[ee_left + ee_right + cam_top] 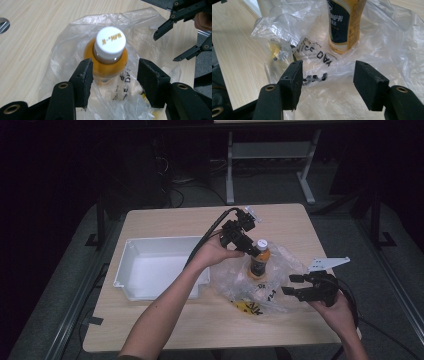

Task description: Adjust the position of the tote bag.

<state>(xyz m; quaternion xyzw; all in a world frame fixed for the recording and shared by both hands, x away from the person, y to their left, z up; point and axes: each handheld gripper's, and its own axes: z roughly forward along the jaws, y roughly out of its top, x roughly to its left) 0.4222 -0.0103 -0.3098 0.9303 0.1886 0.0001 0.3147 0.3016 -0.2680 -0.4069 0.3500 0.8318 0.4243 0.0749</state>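
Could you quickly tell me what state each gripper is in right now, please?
Left gripper: open, jaws either side of the bottle, not clamped.
Right gripper: open, holding nothing, over the plastic bag.

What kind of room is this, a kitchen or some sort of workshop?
Probably a lab or test room, not a kitchen. A plain wooden table stands in a dark space, a metal desk frame and loose cables sit behind it, and a person works cabled tongs over a drink bottle.

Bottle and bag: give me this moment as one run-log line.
bottle: upright on plastic bag | left tool: open, jaws either side of bottle | right tool: open over bag | tray: beside bag
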